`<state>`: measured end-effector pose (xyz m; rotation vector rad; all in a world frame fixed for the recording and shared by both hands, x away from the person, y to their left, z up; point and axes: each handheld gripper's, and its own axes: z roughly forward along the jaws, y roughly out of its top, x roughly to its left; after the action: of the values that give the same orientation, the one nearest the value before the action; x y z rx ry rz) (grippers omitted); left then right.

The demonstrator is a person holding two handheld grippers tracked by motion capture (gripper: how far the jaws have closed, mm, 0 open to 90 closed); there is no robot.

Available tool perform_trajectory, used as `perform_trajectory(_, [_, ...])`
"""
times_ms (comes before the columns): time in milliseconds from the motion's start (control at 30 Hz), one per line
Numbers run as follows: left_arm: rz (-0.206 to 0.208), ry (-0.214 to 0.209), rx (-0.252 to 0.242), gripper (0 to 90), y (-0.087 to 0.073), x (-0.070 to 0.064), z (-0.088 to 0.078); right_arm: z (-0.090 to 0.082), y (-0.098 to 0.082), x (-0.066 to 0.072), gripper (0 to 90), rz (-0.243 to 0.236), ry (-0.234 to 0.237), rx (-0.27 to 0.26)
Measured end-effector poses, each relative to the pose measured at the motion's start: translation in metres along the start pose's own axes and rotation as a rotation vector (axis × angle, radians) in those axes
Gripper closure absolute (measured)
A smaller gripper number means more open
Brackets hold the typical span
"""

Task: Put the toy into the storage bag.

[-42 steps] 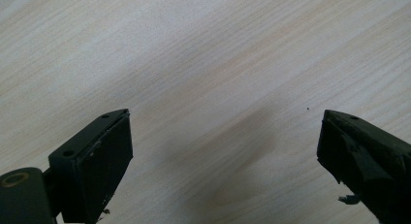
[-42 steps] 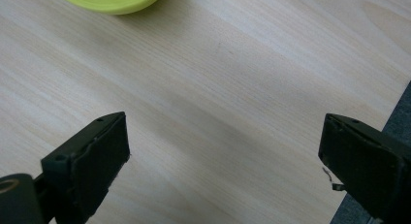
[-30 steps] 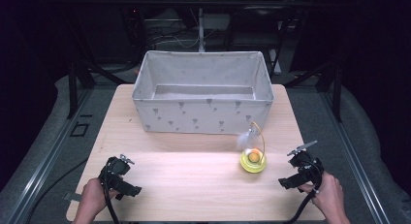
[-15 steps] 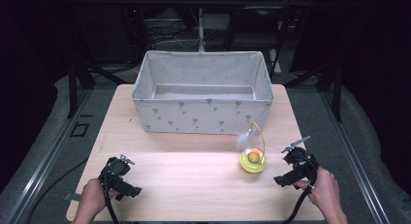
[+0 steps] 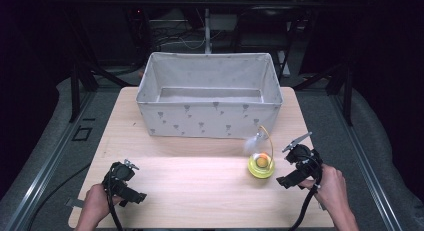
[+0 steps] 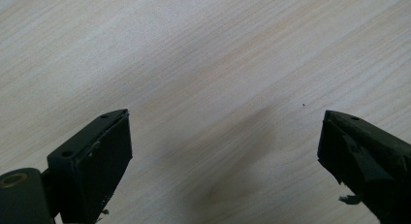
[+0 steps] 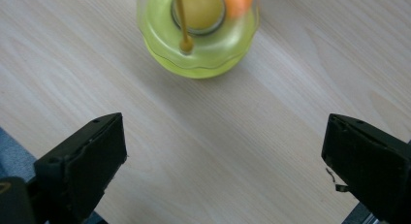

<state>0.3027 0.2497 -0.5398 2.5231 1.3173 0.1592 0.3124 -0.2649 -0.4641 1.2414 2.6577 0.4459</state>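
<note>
Light wood surface [image 5: 200,186], dark room around. Grey fabric bin [image 5: 209,97] at far centre, open top. Yellow-green toy [image 5: 261,165] w/ thin wire arc + pale feather tip sits front-right of bin, on surface. Right claw [image 5: 294,166] just beside toy, jaws wide apart, nothing between. Left claw [image 5: 124,183] near front-left edge, jaws apart over bare wood, well apart from toy.

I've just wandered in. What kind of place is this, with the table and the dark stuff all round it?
Probably a lab or studio for recording hand tasks. A pale wooden table stands among dark metal frames and cables, and a person holds a black two-jaw gripper in each hand near a grey fabric box.
</note>
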Motion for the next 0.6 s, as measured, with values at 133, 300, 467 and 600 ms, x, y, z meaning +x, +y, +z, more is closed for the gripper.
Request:
perform_trajectory(133, [0.004, 0.0, 0.002, 5.4, 0.0, 0.0, 0.0, -0.004, 0.008, 0.003, 2.1, -0.026, 0.009, -0.007])
perform_trajectory(300, [0.003, -0.001, 0.002, 5.2, 0.001, 0.0, 0.001, -0.01, 0.026, 0.008, 0.0, -0.066, 0.002, -0.015])
perform_trajectory(467, [0.002, -0.002, 0.003, 5.0, 0.001, 0.0, 0.001, -0.016, 0.038, 0.012, 0.0, -0.074, -0.004, -0.036])
perform_trajectory(600, [0.005, -0.002, 0.003, 4.9, 0.002, -0.001, 0.001, -0.021, 0.054, 0.015, 0.0, -0.092, 0.0, -0.029])
